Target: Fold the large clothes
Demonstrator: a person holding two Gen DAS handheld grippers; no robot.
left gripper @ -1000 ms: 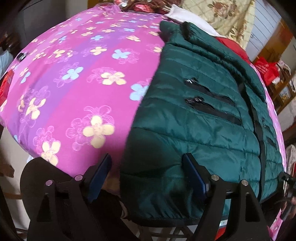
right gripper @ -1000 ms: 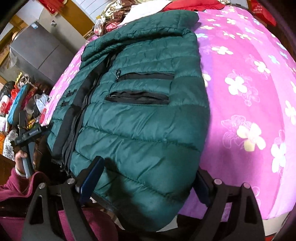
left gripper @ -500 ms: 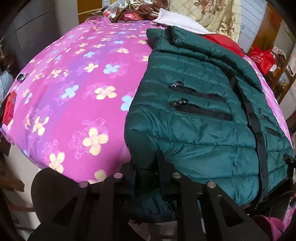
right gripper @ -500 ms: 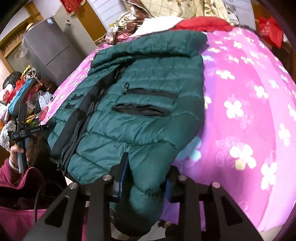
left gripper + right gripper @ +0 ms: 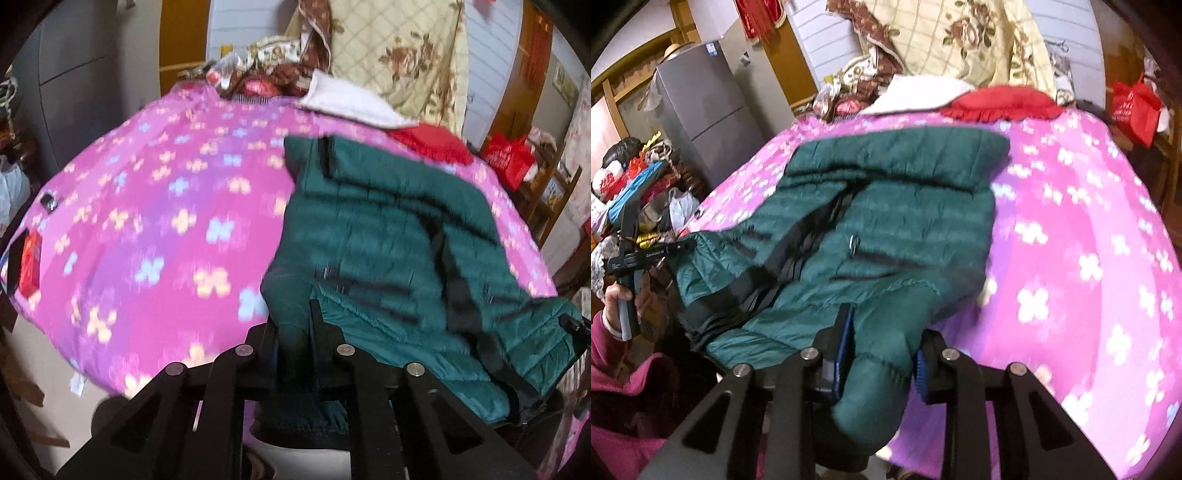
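Observation:
A dark green quilted jacket (image 5: 388, 236) lies on a bed with a pink flowered cover (image 5: 155, 221), collar toward the far end. My left gripper (image 5: 293, 332) is shut on the jacket's near left hem corner and holds it lifted. In the right wrist view the jacket (image 5: 894, 221) is lifted at its near edge too; my right gripper (image 5: 882, 350) is shut on the near right hem corner. The left gripper (image 5: 646, 254) shows at the far left there, held in a hand. Both frames are blurred by motion.
A white pillow (image 5: 347, 99), a red cushion (image 5: 432, 144) and a cream flowered quilt (image 5: 399, 55) lie at the bed's head. A grey fridge (image 5: 705, 110) and cluttered bags (image 5: 635, 184) stand on one side, a red bag (image 5: 1134, 107) on the other.
Both grippers went from open around the hem to shut on it. They have since risen and lifted the jacket's near edge off the bed, toward the collar.

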